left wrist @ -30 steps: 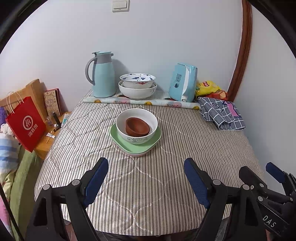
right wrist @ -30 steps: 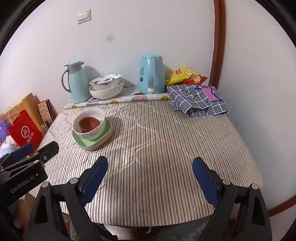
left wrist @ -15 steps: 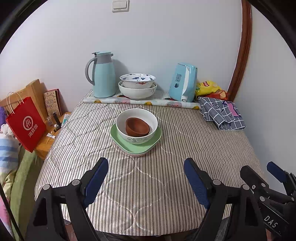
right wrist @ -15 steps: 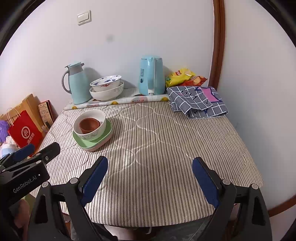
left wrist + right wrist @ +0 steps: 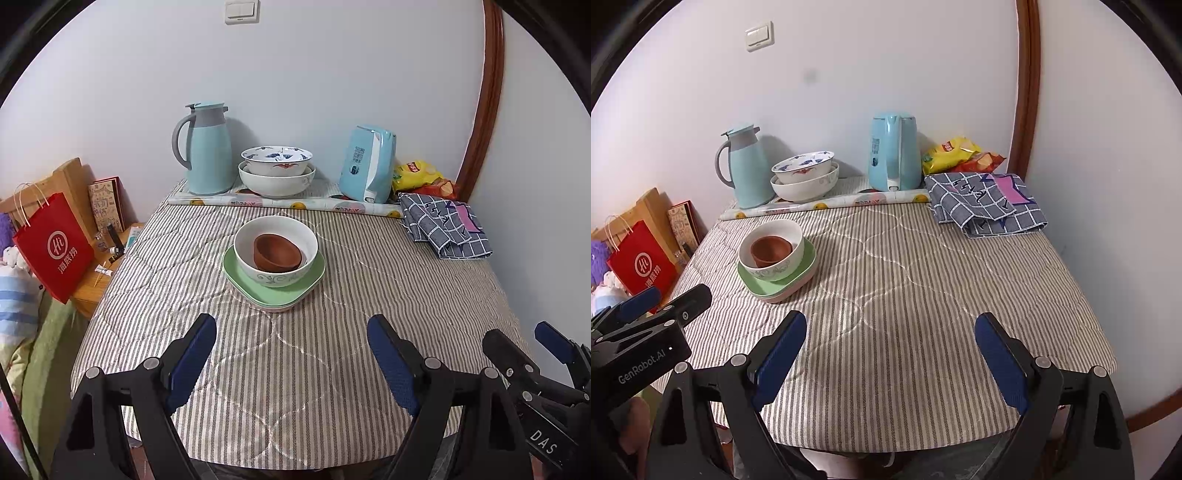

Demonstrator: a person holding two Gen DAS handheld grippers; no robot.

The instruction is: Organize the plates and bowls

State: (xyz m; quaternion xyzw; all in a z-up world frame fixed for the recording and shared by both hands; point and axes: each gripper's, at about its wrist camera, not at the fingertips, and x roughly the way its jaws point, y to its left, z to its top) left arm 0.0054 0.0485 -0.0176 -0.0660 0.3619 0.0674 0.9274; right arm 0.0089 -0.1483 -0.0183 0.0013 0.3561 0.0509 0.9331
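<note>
A small brown bowl (image 5: 277, 252) sits inside a white patterned bowl (image 5: 276, 275), which rests on a green plate (image 5: 240, 275) stacked over a pink one (image 5: 284, 307) mid-table. The same stack (image 5: 775, 258) lies at the left in the right wrist view. Two nested white bowls (image 5: 276, 171) stand at the back by the wall. My left gripper (image 5: 291, 345) hangs open above the near table edge, short of the stack, nothing between its fingers. My right gripper (image 5: 891, 338) is open over bare cloth to the right of the stack.
A teal thermos jug (image 5: 207, 147), a blue kettle (image 5: 367, 164), a snack bag (image 5: 417, 173) and a folded checked cloth (image 5: 445, 230) line the back and right of the striped table (image 5: 295, 369). A red paper bag (image 5: 53, 245) stands off the left edge.
</note>
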